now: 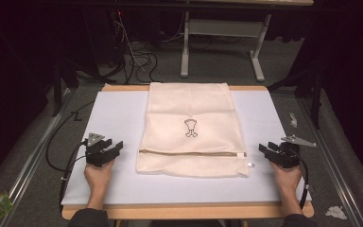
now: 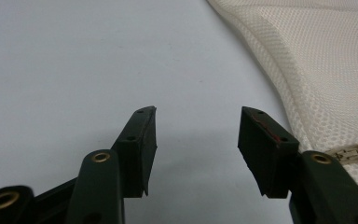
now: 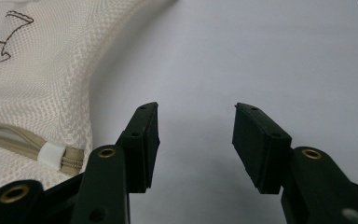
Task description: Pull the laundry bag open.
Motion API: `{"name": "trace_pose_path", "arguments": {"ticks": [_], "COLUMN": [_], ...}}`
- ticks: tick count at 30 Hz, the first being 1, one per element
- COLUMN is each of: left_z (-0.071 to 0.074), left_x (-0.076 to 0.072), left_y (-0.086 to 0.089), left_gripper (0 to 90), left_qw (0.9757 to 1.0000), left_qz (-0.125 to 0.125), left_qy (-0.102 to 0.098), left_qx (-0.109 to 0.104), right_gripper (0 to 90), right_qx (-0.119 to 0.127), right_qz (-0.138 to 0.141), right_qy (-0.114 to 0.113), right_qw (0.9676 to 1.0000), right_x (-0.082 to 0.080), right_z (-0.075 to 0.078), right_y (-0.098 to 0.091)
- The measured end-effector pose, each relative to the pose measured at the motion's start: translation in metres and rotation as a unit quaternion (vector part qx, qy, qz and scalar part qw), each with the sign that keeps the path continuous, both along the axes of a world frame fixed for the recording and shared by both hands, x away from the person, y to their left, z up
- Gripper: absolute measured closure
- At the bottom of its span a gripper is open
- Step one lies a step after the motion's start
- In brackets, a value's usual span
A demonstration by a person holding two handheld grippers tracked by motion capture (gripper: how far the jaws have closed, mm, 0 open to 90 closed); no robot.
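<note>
A cream mesh laundry bag (image 1: 191,127) lies flat in the middle of the white mat (image 1: 118,113), with a small dark emblem (image 1: 190,128) on top and a tan zipper (image 1: 189,152) across its near end. My left gripper (image 1: 113,147) rests on the mat left of the bag, jaws open and empty. In the left gripper view its open gripper (image 2: 198,114) shows bare mat between the jaws, with the bag's mesh (image 2: 326,70) to the right. My right gripper (image 1: 266,148) sits right of the bag, open and empty. The right gripper view shows the gripper (image 3: 196,109) over bare mat, with the zipper's end (image 3: 51,154) at left.
The mat covers a wooden table (image 1: 189,211). Black cables (image 1: 61,156) trail from the left gripper off the table's left side. A grey table frame (image 1: 222,42) and wires stand on the floor beyond. A crumpled white scrap (image 1: 335,212) lies at the lower right.
</note>
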State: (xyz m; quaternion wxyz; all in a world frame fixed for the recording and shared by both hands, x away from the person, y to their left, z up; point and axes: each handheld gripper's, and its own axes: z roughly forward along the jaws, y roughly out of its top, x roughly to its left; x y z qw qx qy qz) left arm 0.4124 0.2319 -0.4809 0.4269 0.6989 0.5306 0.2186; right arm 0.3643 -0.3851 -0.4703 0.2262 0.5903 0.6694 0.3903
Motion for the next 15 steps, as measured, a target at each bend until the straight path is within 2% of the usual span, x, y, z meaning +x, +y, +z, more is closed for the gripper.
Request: {"name": "trace_pose_path", "arguments": {"ticks": [15], "left_z": [-0.0017], "left_x": [0.0016], "left_y": [0.0000], "left_gripper": [45.6], "left_qw": [0.9999], "left_qz": [0.009], "left_qy": [-0.004], "left_qx": [0.007], "right_gripper": [51.4], "right_qx": [-0.009], "right_qz": [-0.007], "right_qy": [0.013], "right_qw": [0.9999], "right_x": [0.0048], "right_z": [-0.0052], "right_y": [0.0021]}}
